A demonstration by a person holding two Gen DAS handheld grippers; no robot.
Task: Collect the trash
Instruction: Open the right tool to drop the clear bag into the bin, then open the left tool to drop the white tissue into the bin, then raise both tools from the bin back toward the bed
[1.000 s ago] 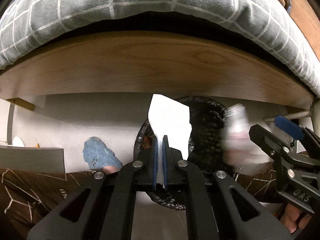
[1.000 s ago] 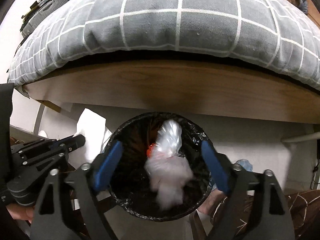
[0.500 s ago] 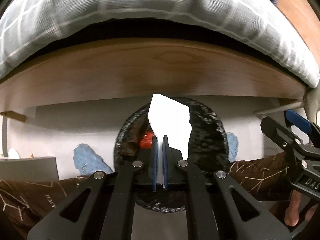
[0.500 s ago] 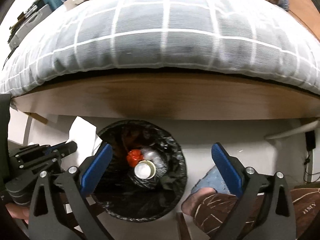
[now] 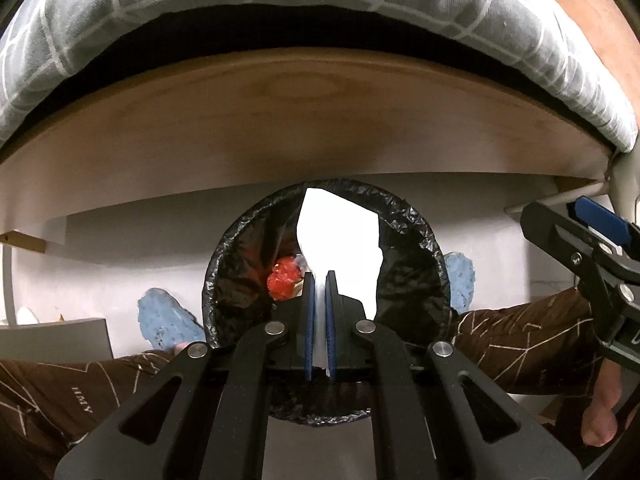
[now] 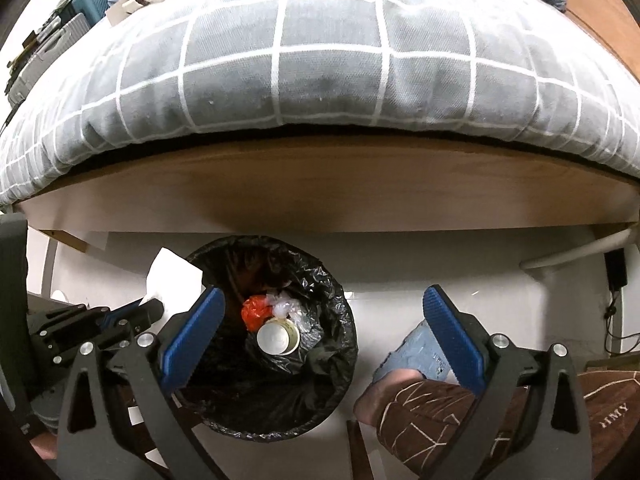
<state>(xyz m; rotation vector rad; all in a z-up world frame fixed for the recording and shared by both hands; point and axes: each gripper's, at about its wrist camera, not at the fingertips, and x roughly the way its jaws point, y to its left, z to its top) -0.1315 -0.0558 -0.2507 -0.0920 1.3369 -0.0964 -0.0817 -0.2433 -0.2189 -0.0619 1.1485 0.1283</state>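
A round bin lined with a black bag (image 5: 424,240) (image 6: 332,320) stands on the pale floor below the bed's edge. Inside lie a red wrapper (image 6: 256,312), a clear plastic bag (image 6: 286,306) and a white paper cup (image 6: 276,338). My left gripper (image 5: 319,280) is shut on a white sheet of paper (image 5: 340,240), which hangs over the bin's mouth. My right gripper (image 6: 324,306) stands open and empty, its left finger over the bin, its right one over the floor. The paper (image 6: 172,276) and the left gripper (image 6: 154,306) also show at the bin's left rim.
A wooden bed rail (image 5: 320,120) and a grey checked duvet (image 6: 320,60) overhang the bin at the back. A person's legs in brown patterned trousers (image 6: 460,412) and blue slippers (image 5: 164,320) (image 6: 416,350) flank the bin. A white bed leg (image 5: 624,184) stands at right.
The clear plastic bag fell from the right gripper into the bin. The right gripper opened wider and shifted right of the bin. The left gripper moved over the bin's mouth with the paper.
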